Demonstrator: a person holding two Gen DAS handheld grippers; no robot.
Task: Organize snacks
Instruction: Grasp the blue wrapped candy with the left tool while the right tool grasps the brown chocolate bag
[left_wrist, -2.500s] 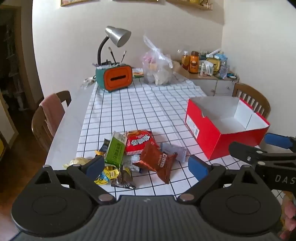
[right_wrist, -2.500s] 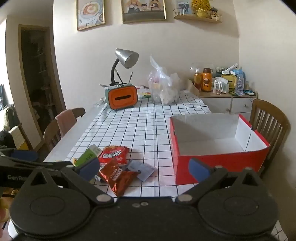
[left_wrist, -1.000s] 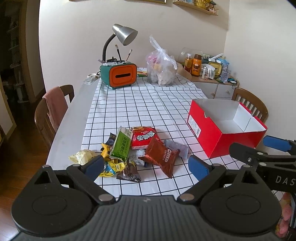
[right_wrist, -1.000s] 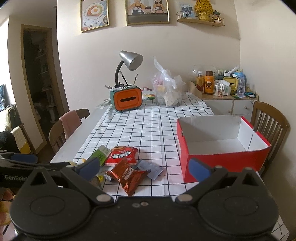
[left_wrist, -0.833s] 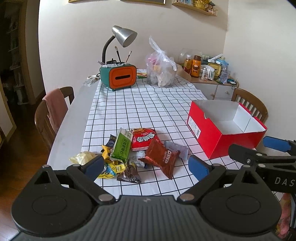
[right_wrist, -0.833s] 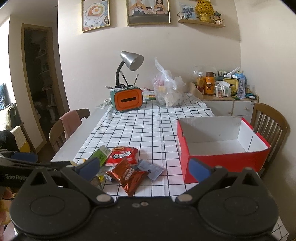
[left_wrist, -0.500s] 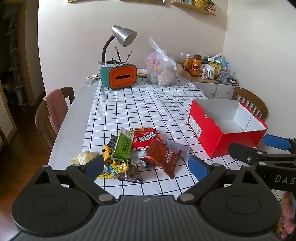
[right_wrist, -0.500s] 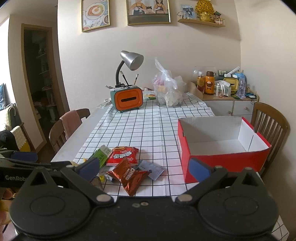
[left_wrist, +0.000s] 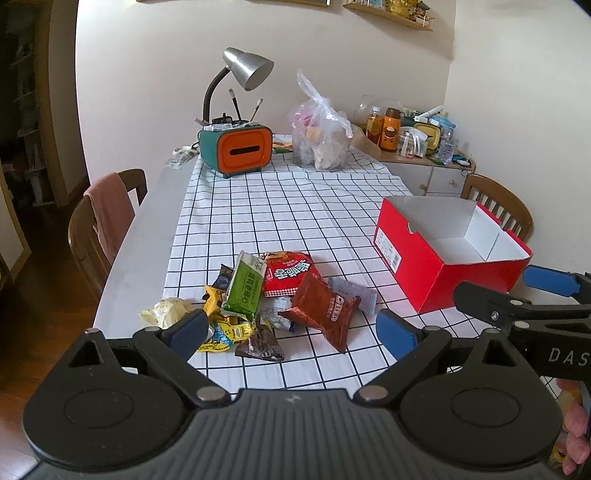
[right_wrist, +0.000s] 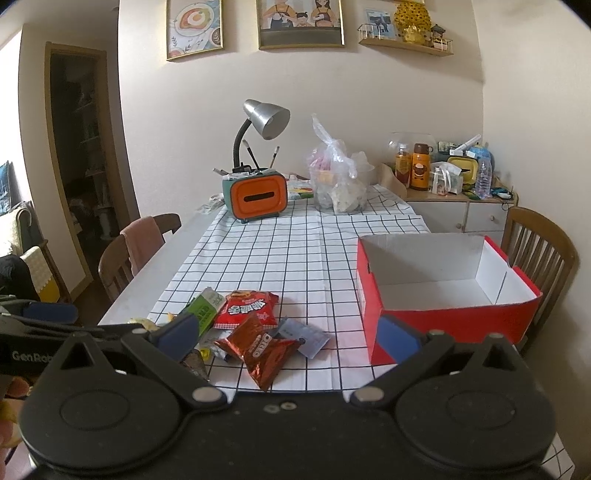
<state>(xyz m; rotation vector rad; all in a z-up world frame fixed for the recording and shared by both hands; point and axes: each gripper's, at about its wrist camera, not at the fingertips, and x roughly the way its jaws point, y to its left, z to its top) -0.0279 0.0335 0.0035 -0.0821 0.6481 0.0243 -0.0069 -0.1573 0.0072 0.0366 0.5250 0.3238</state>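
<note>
Dining table (left_wrist: 140, 236) under a black-and-white checked cloth (left_wrist: 280, 218), 2 wooden chairs alongside: 1 on the left with a pink towel (left_wrist: 110, 214) over its back, 1 on the right behind the box.

1 red cardboard box (right_wrist: 443, 321), open-topped, white inside, nothing in it, on the right half of the cloth.

1 clear plastic bag (left_wrist: 321, 136) at the far end, stuffed with contents too blurred to name. Beside it 1 teal-and-orange desk organizer (left_wrist: 240, 149) holding 3 or so brushes and pens, with 1 grey lamp (left_wrist: 249, 68) rising from it.

Heap of snacks left of the box, well apart from it: 1 red chip bag (left_wrist: 290, 273), 1 brown Oreo packet (left_wrist: 325, 306) overlapping it, 1 green packet (left_wrist: 245, 286), 1 grey sachet (left_wrist: 354, 295), 1 pale crumpled wrapper (left_wrist: 166, 312), 1 dark wrapper (left_wrist: 260, 345), plus yellow wrappers tangled underneath, count unclear.

Left gripper (left_wrist: 291, 330) spread wide above the near edge of the heap, gripping nothing. Right gripper (right_wrist: 288, 338) equally wide, nothing between its blue pads.
</note>
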